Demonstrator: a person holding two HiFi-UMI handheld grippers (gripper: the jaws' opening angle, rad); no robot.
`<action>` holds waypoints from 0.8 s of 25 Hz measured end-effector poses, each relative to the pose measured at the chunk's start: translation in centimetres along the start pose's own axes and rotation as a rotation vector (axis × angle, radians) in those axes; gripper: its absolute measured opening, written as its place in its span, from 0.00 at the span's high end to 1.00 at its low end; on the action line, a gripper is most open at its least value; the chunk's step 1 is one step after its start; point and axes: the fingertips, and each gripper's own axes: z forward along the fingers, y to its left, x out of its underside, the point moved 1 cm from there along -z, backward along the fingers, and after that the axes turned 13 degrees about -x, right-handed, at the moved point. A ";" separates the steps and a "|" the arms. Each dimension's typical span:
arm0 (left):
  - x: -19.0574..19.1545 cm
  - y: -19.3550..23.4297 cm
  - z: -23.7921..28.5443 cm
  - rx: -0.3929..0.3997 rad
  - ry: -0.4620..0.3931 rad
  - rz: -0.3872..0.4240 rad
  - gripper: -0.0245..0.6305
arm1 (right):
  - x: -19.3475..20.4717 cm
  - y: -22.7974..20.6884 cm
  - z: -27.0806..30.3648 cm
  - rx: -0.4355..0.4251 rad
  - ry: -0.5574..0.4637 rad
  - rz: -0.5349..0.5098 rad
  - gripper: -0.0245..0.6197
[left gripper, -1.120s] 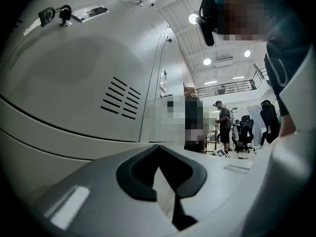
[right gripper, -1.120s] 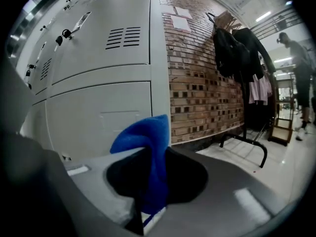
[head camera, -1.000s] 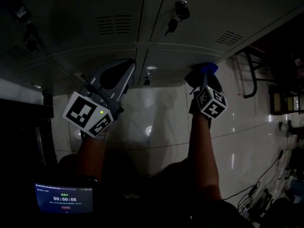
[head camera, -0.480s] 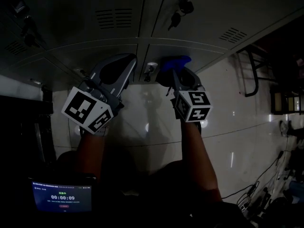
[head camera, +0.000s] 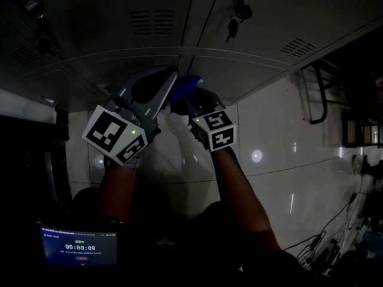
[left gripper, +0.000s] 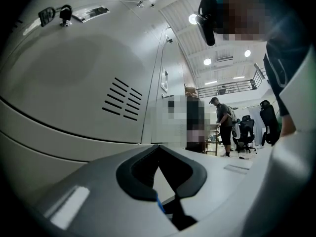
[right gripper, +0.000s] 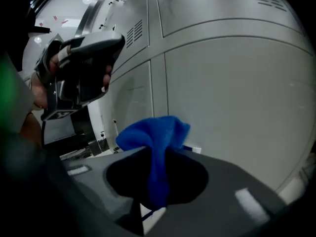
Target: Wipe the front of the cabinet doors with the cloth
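A blue cloth (right gripper: 157,135) is bunched between the jaws of my right gripper (right gripper: 157,157), which is shut on it. In the head view the cloth (head camera: 187,84) presses near the seam of the lower grey cabinet doors (head camera: 239,64). My left gripper (head camera: 169,76) hangs right beside it on the left, shut with nothing in it. In the left gripper view its jaws (left gripper: 159,153) meet at a point before a vented cabinet door (left gripper: 84,83). The right gripper view shows the left gripper (right gripper: 86,53) at upper left and a plain door panel (right gripper: 237,98) ahead.
Keys hang from a lock (head camera: 238,12) on an upper door, and another key (left gripper: 53,15) shows in the left gripper view. The glossy tiled floor (head camera: 287,142) lies below. A metal chair frame (head camera: 314,94) stands at the right. People stand far off in the room (left gripper: 224,125).
My right gripper has slid left along the lower cabinet doors with the cloth, from right of the seam to next to the left gripper. The left gripper has barely moved.
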 end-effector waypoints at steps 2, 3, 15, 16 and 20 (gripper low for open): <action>0.1 0.1 -0.1 -0.002 0.002 -0.007 0.95 | 0.6 -1.1 0.1 0.038 0.000 0.025 0.84; 0.2 0.2 -0.1 -0.002 0.002 -0.010 0.95 | 0.8 -1.6 0.0 0.060 -0.004 0.036 0.84; 0.3 -0.1 0.0 0.003 0.001 -0.015 0.95 | 1.6 -5.2 -2.7 0.190 -0.015 0.114 0.84; 0.4 -0.2 0.0 0.006 0.002 -0.016 0.95 | 1.7 -5.8 -3.3 0.207 -0.018 0.124 0.84; 0.5 -0.3 0.2 0.005 0.003 -0.021 0.95 | 2.5 -8.1 -5.3 0.264 -0.014 0.144 0.84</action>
